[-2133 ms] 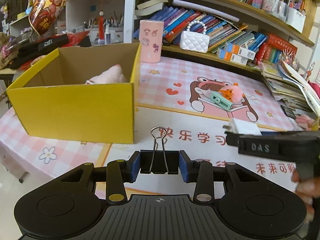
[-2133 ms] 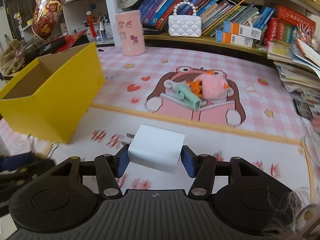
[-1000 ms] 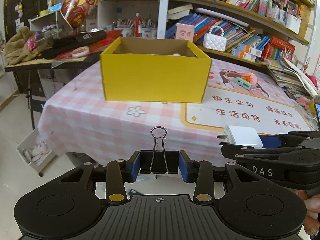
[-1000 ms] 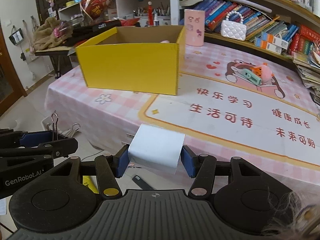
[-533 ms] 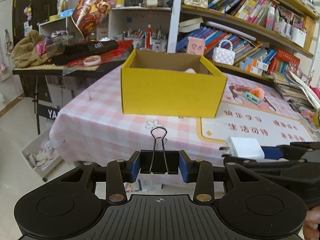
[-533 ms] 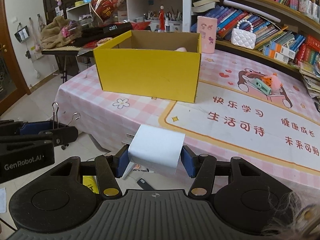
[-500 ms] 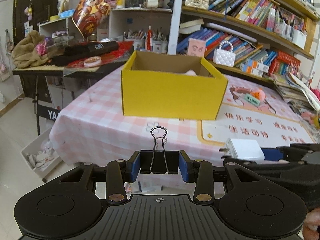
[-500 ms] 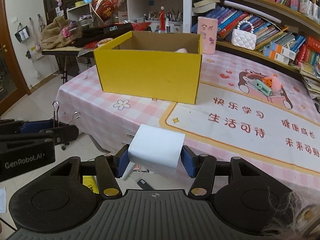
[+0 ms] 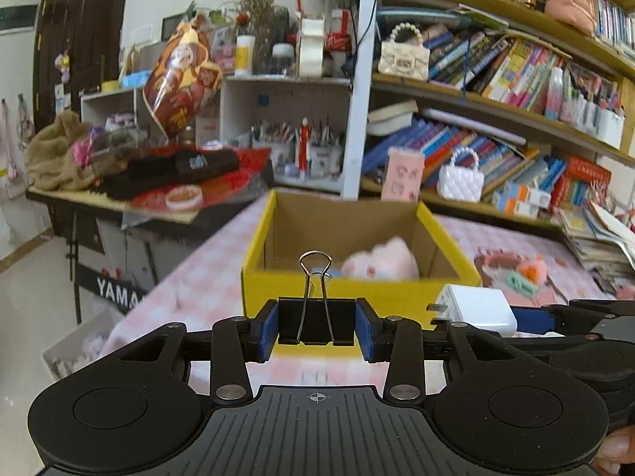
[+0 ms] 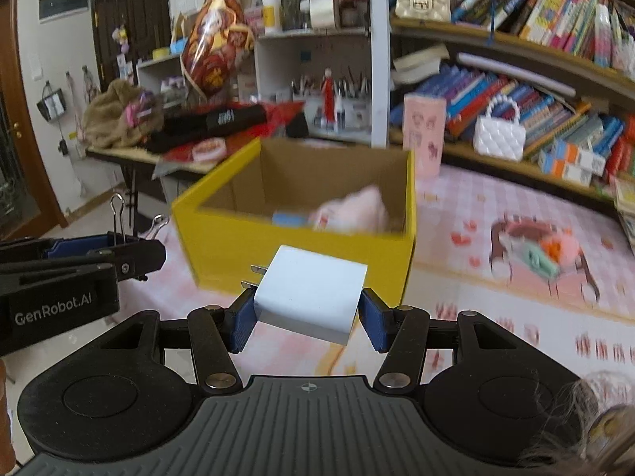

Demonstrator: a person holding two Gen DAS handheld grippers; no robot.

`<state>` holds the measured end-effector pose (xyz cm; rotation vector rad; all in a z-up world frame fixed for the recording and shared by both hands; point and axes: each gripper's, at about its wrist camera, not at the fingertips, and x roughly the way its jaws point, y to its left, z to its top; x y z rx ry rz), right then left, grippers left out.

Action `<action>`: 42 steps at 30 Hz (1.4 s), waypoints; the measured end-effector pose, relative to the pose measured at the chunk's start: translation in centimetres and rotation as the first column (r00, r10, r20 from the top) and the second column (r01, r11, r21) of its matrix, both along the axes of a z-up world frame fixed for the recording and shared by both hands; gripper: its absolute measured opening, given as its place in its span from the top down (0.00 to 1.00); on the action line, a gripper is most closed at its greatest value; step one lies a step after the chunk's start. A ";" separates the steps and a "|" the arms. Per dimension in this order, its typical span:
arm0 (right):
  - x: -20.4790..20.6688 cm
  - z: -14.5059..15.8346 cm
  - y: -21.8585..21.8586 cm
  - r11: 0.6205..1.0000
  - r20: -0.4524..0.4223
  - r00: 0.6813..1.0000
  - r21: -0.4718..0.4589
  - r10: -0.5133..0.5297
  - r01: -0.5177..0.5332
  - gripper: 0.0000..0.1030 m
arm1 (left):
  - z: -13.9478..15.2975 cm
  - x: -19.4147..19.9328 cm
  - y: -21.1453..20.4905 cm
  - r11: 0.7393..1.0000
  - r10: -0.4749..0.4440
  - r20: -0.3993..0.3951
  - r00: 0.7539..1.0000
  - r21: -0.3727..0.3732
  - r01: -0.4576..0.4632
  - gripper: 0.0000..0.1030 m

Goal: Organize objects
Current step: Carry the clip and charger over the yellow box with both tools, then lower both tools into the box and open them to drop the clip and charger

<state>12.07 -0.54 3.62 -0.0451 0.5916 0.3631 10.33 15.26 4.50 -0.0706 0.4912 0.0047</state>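
Left gripper (image 9: 316, 327), blue pads clamped on a black binder clip (image 9: 316, 320), wire handles upright. Right gripper (image 10: 307, 319) clamped on a white charger (image 10: 308, 294), prongs pointing left. Both held in front of the yellow box (image 10: 293, 252), left gripper beside the right; its side reads "GenRobot.AI". Inside the box: a pink plush (image 10: 353, 208) and a small blue item (image 10: 289, 219). The box sits on a pink checked tablecloth (image 10: 496, 194). Behind the box, shelves of books (image 9: 496, 150); left of it, a stand lettered "YAMA", the rest cut off.
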 end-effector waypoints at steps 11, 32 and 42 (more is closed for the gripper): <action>9.6 0.4 0.7 0.998 0.028 0.998 -0.045 0.048 -0.046 0.49 | 0.0 8.6 -0.6 0.999 0.031 -0.012 0.999 0.011 -0.031 0.63; 18.4 -3.6 3.2 0.935 -0.135 0.954 -0.201 0.269 -0.292 0.49 | -5.0 16.6 -0.3 0.993 0.053 -0.251 0.966 -0.092 -0.078 0.63; 19.1 -3.8 3.4 0.923 -0.147 0.944 -0.211 0.295 -0.321 0.49 | -5.1 16.6 -0.4 0.992 0.056 -0.242 0.969 -0.100 -0.082 0.62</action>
